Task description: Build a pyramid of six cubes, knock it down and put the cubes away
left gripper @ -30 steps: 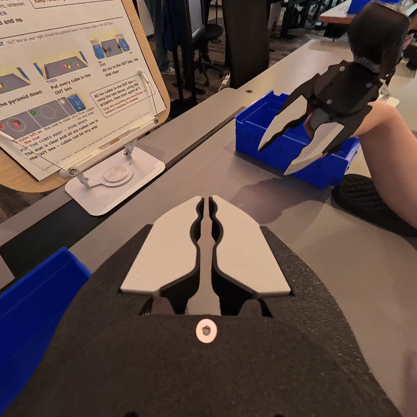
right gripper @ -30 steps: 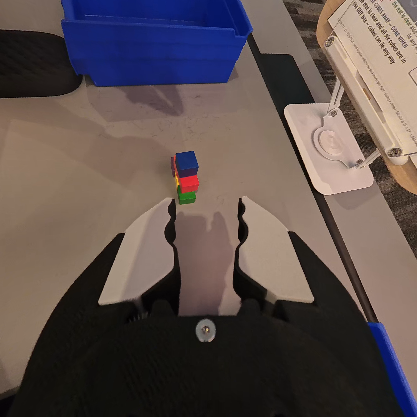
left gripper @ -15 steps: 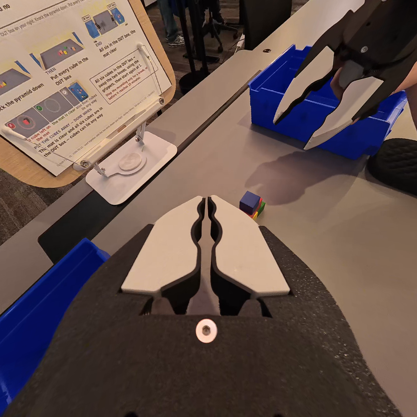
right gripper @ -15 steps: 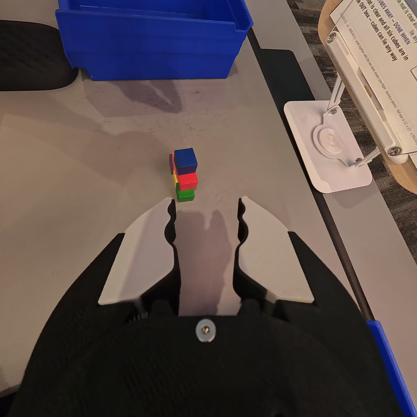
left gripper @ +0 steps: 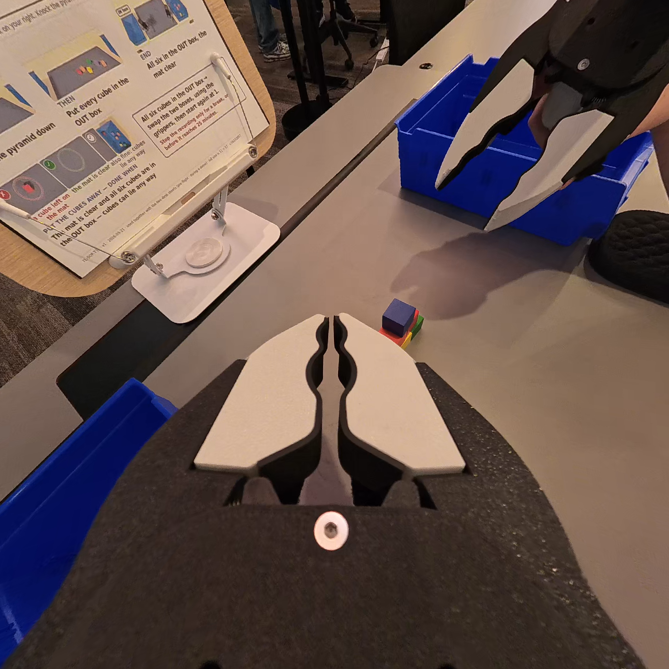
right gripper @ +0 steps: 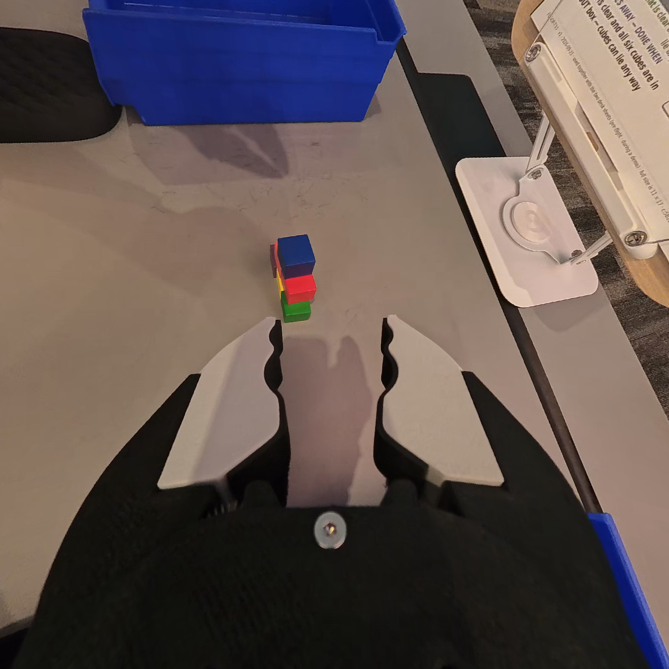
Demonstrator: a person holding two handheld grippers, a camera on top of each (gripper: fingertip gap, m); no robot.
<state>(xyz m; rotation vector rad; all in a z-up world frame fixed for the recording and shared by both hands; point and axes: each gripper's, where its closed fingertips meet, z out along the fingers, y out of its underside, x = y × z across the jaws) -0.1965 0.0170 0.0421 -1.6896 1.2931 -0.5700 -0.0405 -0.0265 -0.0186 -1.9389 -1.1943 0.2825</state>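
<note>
A small pyramid of coloured cubes (right gripper: 294, 278) stands on the grey mat, with a blue cube (right gripper: 296, 251) on top, a red cube (right gripper: 299, 287) below it and a green cube (right gripper: 296, 311) at the near foot; purple and yellow edges show behind. In the left wrist view the pyramid (left gripper: 401, 322) stands just right of my fingertips. My left gripper (left gripper: 331, 318) is shut and empty, above the mat. My right gripper (right gripper: 330, 320) is open and empty, raised short of the pyramid; it also shows in the left wrist view (left gripper: 467, 204), in front of a blue bin.
A blue bin (right gripper: 231, 68) stands at the far side of the mat, and another blue bin (left gripper: 68, 478) is near my left gripper. A white stand (left gripper: 206, 260) holds an instruction sheet (left gripper: 119, 119) beside the mat. A black pad (left gripper: 633, 253) lies by the bin. About 20 cm separates my left fingertips from my right. My right tips are roughly 10 cm from the blue cube (right gripper: 296, 251). Seen from the left wrist view (left gripper: 400, 308) as well.
The left gripper's view has tilted down and drawn back, bringing the pyramid into sight. The right gripper has edged slightly closer to the pyramid. Both keep their jaw states.
</note>
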